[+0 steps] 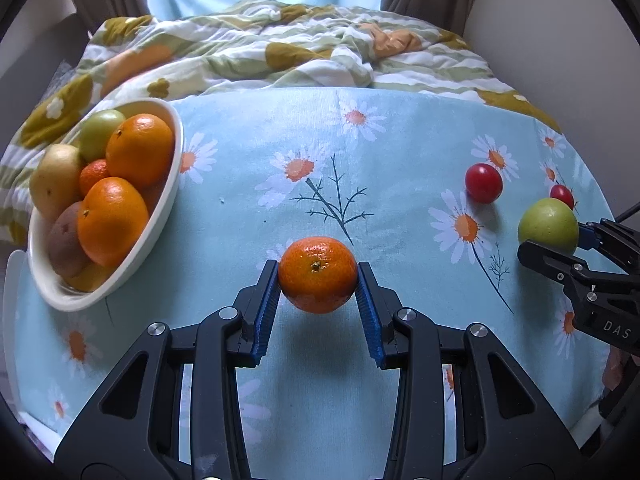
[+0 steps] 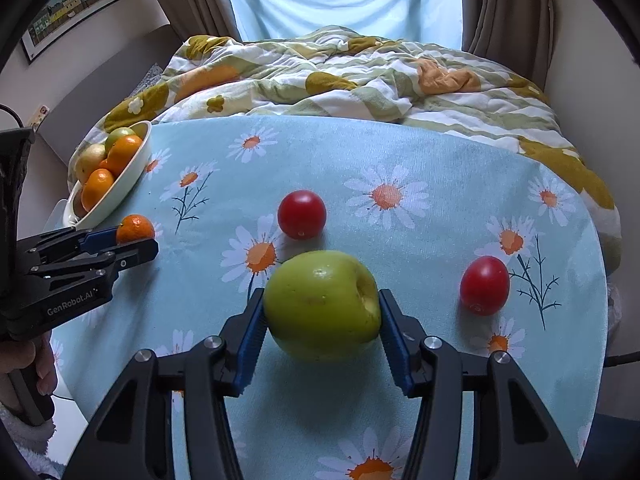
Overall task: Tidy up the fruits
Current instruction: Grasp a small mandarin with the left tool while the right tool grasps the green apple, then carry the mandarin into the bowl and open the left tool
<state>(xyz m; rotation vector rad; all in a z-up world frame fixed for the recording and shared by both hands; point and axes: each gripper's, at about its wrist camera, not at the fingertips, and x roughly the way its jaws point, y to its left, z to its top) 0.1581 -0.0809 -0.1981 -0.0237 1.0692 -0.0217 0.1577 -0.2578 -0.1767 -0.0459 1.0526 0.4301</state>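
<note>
My left gripper (image 1: 317,267) is shut on a small orange mandarin (image 1: 318,280), held a little above the daisy-print tablecloth with its shadow beneath. To its left stands a white oval bowl (image 1: 176,160) piled with oranges, a green apple and potatoes. In the right wrist view my right gripper (image 2: 322,295) has both blue pads against the sides of a green apple (image 2: 322,308) that rests on the cloth. Two red round fruits lie nearby, one (image 2: 302,214) just beyond the apple and one (image 2: 485,285) to its right.
A crumpled flowered quilt (image 1: 280,44) lies beyond the table's far edge, with curtains behind. The table's rounded edge (image 2: 600,264) drops off at the right. A hand (image 2: 24,364) holds the left gripper's handle at the lower left.
</note>
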